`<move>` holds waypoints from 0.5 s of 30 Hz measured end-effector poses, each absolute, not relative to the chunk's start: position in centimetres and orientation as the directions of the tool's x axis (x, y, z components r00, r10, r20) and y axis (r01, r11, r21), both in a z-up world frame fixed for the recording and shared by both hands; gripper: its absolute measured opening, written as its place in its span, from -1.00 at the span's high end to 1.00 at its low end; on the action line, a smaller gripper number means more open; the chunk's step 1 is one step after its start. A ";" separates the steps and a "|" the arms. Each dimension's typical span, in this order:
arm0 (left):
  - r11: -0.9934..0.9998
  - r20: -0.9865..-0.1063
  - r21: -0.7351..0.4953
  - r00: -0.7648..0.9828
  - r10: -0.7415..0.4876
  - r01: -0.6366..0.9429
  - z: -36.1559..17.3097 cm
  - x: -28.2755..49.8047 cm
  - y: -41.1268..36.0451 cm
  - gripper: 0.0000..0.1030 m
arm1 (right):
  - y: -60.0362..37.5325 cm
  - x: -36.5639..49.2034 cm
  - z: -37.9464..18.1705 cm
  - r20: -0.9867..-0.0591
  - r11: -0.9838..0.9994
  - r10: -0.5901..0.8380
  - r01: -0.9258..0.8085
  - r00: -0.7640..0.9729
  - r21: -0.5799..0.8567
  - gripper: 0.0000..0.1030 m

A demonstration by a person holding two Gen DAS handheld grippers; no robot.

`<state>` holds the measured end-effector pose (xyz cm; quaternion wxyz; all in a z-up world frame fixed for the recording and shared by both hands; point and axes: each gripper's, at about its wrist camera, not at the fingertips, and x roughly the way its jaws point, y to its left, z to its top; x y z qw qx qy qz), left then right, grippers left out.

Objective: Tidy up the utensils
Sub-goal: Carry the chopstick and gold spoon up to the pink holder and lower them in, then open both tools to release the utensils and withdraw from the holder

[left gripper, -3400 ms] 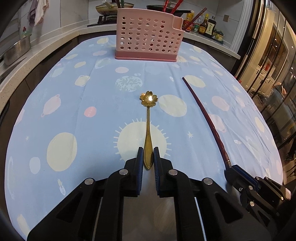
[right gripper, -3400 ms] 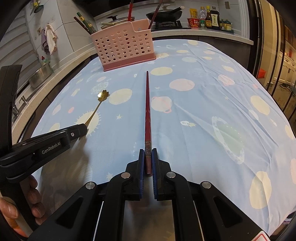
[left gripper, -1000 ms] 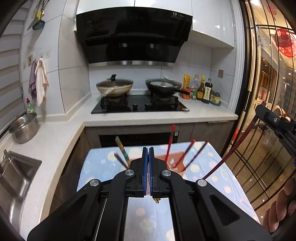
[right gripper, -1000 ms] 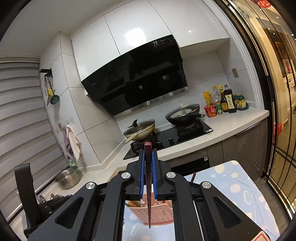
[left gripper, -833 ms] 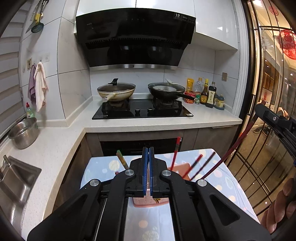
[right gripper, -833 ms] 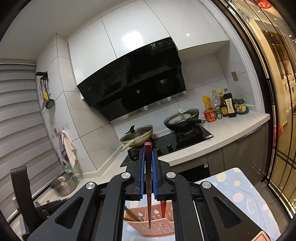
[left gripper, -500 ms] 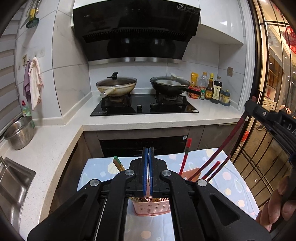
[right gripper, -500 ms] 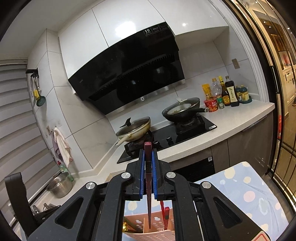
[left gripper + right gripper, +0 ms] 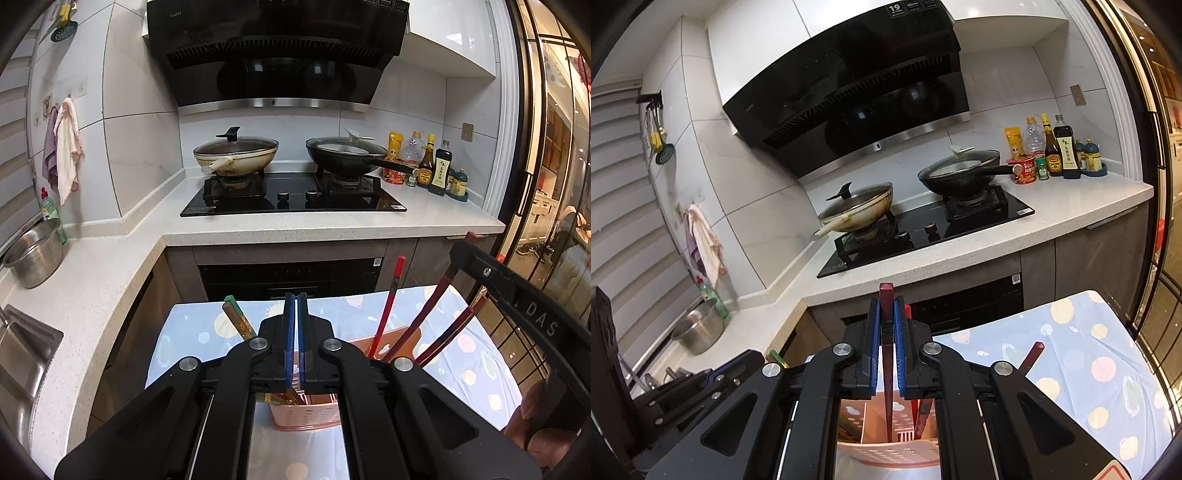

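Note:
The pink perforated holder (image 9: 306,417) stands on the blue planet-print cloth (image 9: 192,332), just below my left gripper (image 9: 294,297). The left gripper is shut on the gold spoon, which its fingers almost wholly hide. The holder contains a red chopstick (image 9: 388,310), dark red ones (image 9: 452,330) and green-tipped ones (image 9: 236,314). My right gripper (image 9: 886,301) is shut on a dark red chopstick (image 9: 886,406). That chopstick hangs upright with its lower end inside the holder (image 9: 886,456). In the left wrist view the right gripper (image 9: 517,295) comes in from the right.
Behind the table runs a white counter (image 9: 332,225) with a black hob, a cream pan (image 9: 236,155) and a black pan (image 9: 347,153). Sauce bottles (image 9: 432,166) stand at its right end. A steel bowl (image 9: 33,254) and sink sit left; glass doors stand right.
Both grippers have come forward and down toward the holder, which now sits under their fingers. The held chopstick's lower end has entered the holder. Both stayed shut.

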<state>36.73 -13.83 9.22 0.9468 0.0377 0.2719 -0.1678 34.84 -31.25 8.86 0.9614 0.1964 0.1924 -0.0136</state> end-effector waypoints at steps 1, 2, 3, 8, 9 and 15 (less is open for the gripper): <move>0.940 -0.527 -0.022 0.795 -0.300 0.340 9.2 36.6 -13.8 0.98 | -31.1 34.9 8.7 -0.384 0.926 0.055 0.097 0.922 0.366 0.86; 0.940 -0.528 -0.022 0.795 -0.300 0.340 9.3 36.5 -13.9 0.98 | -30.8 34.9 8.6 -0.392 0.929 0.057 0.095 0.918 0.359 0.85; 0.940 -0.528 -0.022 0.795 -0.300 0.340 9.3 36.4 -13.9 0.98 | -30.6 34.9 8.4 -0.399 0.931 0.057 0.095 0.915 0.351 0.84; 0.940 -0.532 -0.022 0.792 -0.300 0.341 9.2 36.1 -13.9 0.97 | -29.5 34.9 7.7 -0.425 0.946 0.072 0.074 0.902 0.316 0.80; 0.940 -0.533 -0.022 0.792 -0.299 0.340 9.2 36.0 -13.9 0.97 | -29.3 34.8 7.7 -0.423 0.948 0.067 0.075 0.904 0.310 0.73; 0.947 -0.523 -0.018 0.804 -0.284 0.322 9.3 35.3 -13.6 0.95 | -28.4 33.0 8.5 -0.399 0.964 0.039 0.071 0.916 0.258 0.12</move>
